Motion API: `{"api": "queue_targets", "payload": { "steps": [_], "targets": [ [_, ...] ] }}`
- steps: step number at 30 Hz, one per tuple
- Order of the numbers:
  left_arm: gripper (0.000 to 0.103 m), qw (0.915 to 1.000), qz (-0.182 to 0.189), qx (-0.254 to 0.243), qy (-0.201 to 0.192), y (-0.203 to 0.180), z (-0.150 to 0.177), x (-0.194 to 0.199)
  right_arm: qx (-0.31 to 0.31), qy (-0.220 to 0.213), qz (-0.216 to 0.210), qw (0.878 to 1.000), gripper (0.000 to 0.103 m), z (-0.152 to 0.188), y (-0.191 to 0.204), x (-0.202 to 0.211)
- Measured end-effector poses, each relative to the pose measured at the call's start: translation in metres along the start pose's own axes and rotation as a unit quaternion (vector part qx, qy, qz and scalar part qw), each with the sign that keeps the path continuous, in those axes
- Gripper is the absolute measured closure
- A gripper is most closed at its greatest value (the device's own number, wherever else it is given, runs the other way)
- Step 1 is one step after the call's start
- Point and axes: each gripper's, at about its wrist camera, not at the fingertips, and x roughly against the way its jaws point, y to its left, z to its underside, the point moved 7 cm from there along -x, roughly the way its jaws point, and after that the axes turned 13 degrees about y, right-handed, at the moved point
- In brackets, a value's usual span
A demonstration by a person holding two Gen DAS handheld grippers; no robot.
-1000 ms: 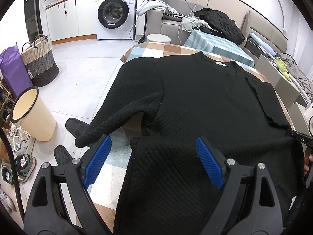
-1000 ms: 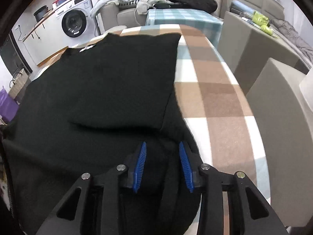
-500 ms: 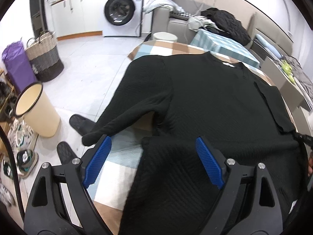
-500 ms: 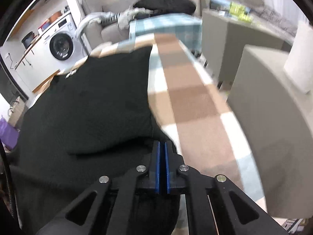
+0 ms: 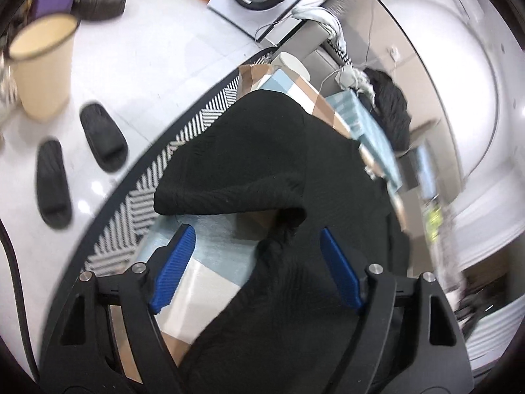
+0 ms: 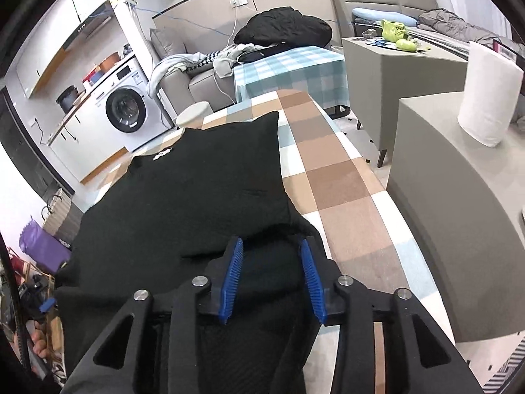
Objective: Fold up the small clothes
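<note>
A black knit sweater lies flat on the checked tablecloth. Its left sleeve ends close in front of my left gripper. That gripper's jaws stand wide and are closing, over the armpit fold and bare cloth, with the pads touching nothing. In the right wrist view the sweater has its right sleeve folded over the body. My right gripper hovers above the sweater's lower right edge. Its jaws are opening, and black fabric lies under the gap without being pinched.
Two black slippers and a cream bin stand on the floor left of the table, beside a striped rug. A grey cabinet with a white roll flanks the table's right edge. A washing machine and a sofa stand behind.
The left gripper has rolled and swung left toward the sleeve, its jaws a little narrower. The right gripper went shut at the sweater's edge, then rose and reopened.
</note>
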Motion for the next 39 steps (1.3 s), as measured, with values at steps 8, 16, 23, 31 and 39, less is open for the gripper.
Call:
{"api": "queue_targets", "payload": {
  "steps": [8, 16, 23, 31, 39],
  "targets": [
    [0.027, 0.9965, 0.001, 0.084, 0.004, 0.034, -0.023, -0.02, -0.003, 0.007, -0.006, 1.0, 0.062, 0.005, 0.004, -0.005],
    [0.043, 0.9941, -0.021, 0.106, -0.002, 0.046, -0.048, -0.037, -0.013, 0.003, -0.008, 1.0, 0.062, 0.009, 0.0, -0.002],
    [0.1, 0.9921, -0.061, 0.092, -0.059, 0.044, -0.066, -0.021, -0.028, -0.001, -0.009, 1.0, 0.061, 0.014, -0.01, 0.001],
    [0.1, 0.9711, -0.105, -0.169, -0.133, -0.114, -0.078, -0.006, -0.032, 0.005, -0.028, 0.999, 0.061, 0.022, -0.009, -0.002],
    [0.046, 0.9392, -0.048, -0.338, 0.038, -0.208, 0.007, -0.103, -0.025, 0.006, -0.021, 0.999, 0.061, 0.022, -0.012, 0.004]
  ]
}}
